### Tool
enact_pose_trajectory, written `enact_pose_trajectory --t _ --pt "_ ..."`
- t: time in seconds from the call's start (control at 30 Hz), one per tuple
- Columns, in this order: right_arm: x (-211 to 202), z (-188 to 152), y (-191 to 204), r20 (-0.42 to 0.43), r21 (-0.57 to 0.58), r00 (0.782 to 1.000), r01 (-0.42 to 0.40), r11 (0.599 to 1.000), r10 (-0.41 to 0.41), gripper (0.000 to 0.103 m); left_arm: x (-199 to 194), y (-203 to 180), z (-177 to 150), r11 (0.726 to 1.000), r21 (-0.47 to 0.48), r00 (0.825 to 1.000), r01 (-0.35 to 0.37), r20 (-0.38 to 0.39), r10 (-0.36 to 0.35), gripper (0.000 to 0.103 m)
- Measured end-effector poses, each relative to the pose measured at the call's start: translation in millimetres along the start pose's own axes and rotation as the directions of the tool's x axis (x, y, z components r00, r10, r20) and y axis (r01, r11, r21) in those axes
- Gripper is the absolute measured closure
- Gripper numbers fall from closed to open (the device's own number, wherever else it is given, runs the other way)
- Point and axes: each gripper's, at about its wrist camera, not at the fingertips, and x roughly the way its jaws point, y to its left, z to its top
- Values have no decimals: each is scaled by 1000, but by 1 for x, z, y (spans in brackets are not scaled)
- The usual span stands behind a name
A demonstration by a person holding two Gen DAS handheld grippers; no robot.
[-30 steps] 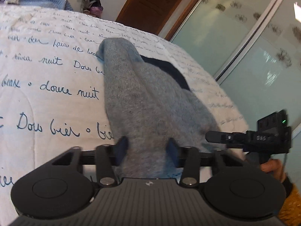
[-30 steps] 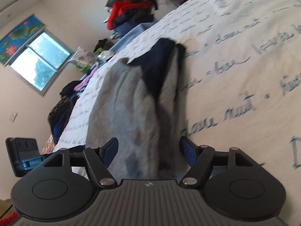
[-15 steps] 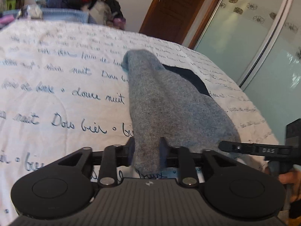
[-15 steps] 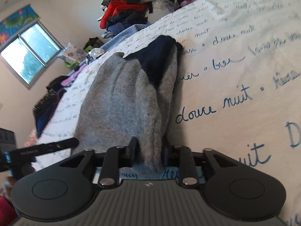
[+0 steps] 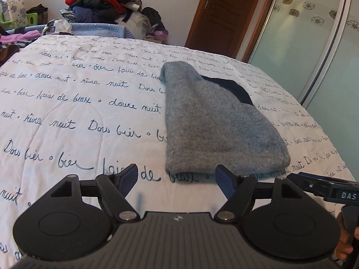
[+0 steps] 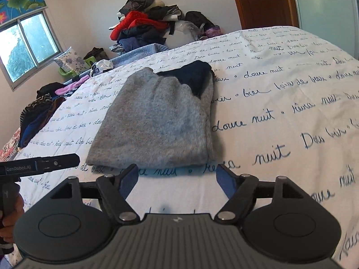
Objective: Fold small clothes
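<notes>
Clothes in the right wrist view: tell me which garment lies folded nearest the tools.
The grey sweater with the dark navy part, lying alone on the white script-printed bedspread just ahead. The other clothes sit in heaps at the bed's far end and left edge.

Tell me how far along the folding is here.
Done: the grey garment lies folded flat on the bedspread. In hand: nothing; the left gripper and right gripper have just opened, with no cloth between their jaws. Left: perhaps the clothes pile.
</notes>
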Motion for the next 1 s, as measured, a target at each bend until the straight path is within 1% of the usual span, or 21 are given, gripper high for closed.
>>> enact_pose_trajectory --t 0.07,0.17,0.23,0.33,0.4,0.5,0.63,0.8,1.0 --pt "-5 -4 4 -3 1 1000 -10 1000 10 24 -3 1 -2 1000 -4 1000 -10 -3 10 27" --pt "-10 -10 13 -19 -1 1000 -15 1000 15 18 -6 1 -6 1000 -3 1000 -24 -9 24 26" --pt "-14 -14 20 -30 -8 999 -17 1000 17 17 -9 1 -9 999 -2 999 -40 -6 40 25" --pt "-19 -21 28 -47 7 999 -7 1000 7 15 -14 0 -13 998 0 998 -69 -2 69 19" --pt "-22 -25 33 -57 30 998 13 999 -11 14 -19 -1 -17 997 1 997 -79 5 79 15" --pt "-28 -32 43 -54 31 997 50 998 -49 14 -23 -1 -23 995 5 995 -97 8 97 12" --pt "-33 -41 56 -30 1 997 76 997 -76 6 -26 -2 -30 992 -1 992 -123 -5 123 12" --pt "-34 -50 68 -19 -50 989 147 988 -148 6 -33 -3 -37 991 -5 991 -134 -6 134 12" --pt "-43 -56 73 6 -55 986 169 984 -169 6 -38 -4 -43 990 -20 990 -142 -6 142 12"
